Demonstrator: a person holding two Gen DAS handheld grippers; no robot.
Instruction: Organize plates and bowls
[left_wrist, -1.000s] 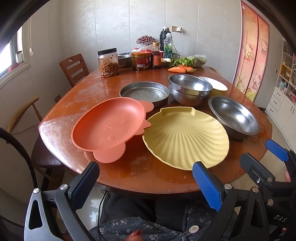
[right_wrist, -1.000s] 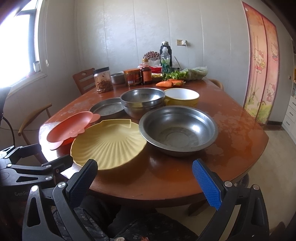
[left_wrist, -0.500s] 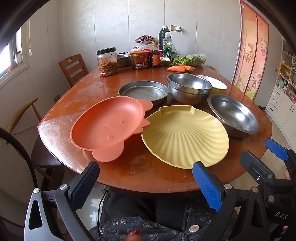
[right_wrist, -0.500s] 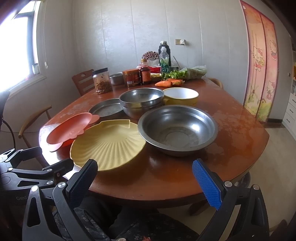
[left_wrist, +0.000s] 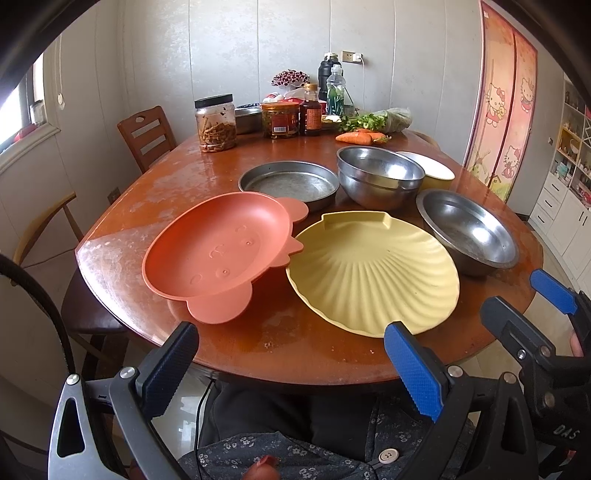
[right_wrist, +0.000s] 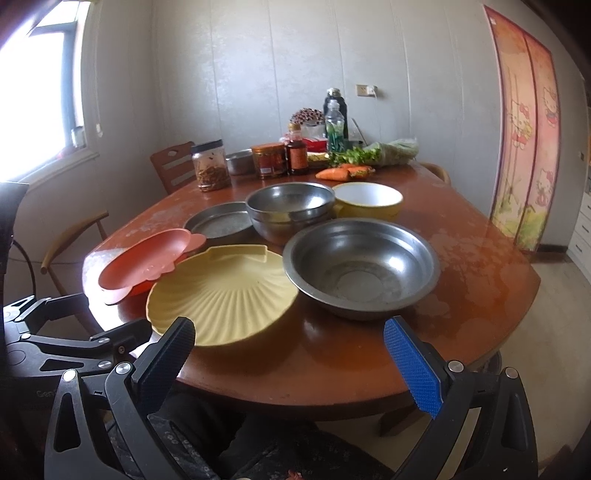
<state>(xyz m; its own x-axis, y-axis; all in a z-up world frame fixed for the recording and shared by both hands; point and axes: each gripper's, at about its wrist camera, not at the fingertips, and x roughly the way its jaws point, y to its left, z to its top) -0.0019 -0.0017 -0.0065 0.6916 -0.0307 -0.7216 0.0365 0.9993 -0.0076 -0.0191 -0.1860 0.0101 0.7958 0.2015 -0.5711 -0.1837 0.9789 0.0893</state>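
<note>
A yellow shell plate (left_wrist: 373, 269) lies near the front edge of the brown desk (left_wrist: 295, 347). An orange animal plate (left_wrist: 218, 251) sits just beside it on the left, and its ear hangs over the yellow rim. On the other side, a wide metal bowl (left_wrist: 467, 232) sits right next to the shell plate. Behind these are a flat metal pan (left_wrist: 288, 182), a stack of deep metal bowls (left_wrist: 380, 177), and a yellow bowl with a white inside (right_wrist: 367, 201). Far back on the desk stand jars (left_wrist: 216, 123), bottles (left_wrist: 310, 114), carrots (left_wrist: 354, 137) and green leaves (left_wrist: 380, 120).

The left hand-held gripper (left_wrist: 291, 365) is wide open and holds nothing. It hangs in front of the desk edge. The right hand-held gripper (right_wrist: 291, 365) is wide open too, with nothing in it, just in front of the shell plate and wide bowl.
</note>
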